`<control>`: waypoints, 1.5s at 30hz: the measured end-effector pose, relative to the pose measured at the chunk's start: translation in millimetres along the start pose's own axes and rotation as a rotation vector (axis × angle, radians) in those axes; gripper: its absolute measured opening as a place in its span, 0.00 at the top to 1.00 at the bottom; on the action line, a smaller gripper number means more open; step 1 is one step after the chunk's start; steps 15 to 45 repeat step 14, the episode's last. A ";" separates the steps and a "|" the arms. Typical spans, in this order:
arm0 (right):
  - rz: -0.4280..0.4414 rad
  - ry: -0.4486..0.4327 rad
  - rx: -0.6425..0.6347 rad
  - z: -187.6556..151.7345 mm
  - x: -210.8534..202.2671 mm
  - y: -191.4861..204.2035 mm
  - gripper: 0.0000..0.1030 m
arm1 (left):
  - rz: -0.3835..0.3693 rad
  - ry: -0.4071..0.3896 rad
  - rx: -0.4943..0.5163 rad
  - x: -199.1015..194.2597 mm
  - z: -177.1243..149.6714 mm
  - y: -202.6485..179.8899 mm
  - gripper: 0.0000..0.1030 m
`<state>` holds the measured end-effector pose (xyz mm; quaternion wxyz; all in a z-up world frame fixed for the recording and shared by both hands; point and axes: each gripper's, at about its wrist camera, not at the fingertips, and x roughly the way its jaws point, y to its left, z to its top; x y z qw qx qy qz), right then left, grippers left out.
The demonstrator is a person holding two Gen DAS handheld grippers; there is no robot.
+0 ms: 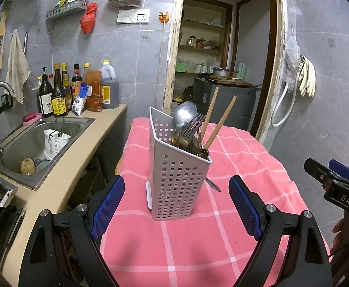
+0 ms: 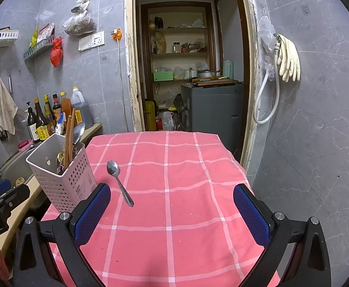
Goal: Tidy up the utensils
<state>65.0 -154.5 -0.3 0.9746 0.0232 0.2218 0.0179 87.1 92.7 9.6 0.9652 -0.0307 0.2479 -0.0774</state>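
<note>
Steel spoon (image 2: 119, 181) lies just ahead of my right gripper (image 2: 172, 212), near its left finger; jaws apart, empty.

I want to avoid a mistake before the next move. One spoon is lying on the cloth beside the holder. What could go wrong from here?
1. The utensil holder is tall, loaded, and stands near the table edge by the counter; a bump from either gripper might tip it.
2. The spoon lies flat on soft tablecloth, so the open right gripper may pinch cloth or let it slip.
3. The chopsticks and fork crowd the opening and could block the spoon.
</note>
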 end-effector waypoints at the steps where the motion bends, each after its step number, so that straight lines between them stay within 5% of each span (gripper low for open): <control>1: 0.000 0.000 0.000 -0.1 -0.2 0.1 0.00 | 0.000 0.001 0.001 0.3 0.0 -0.2 0.17; 45: 0.000 0.004 0.000 0.4 1.5 -0.6 0.00 | 0.000 0.005 0.002 2.5 -0.4 -0.1 0.17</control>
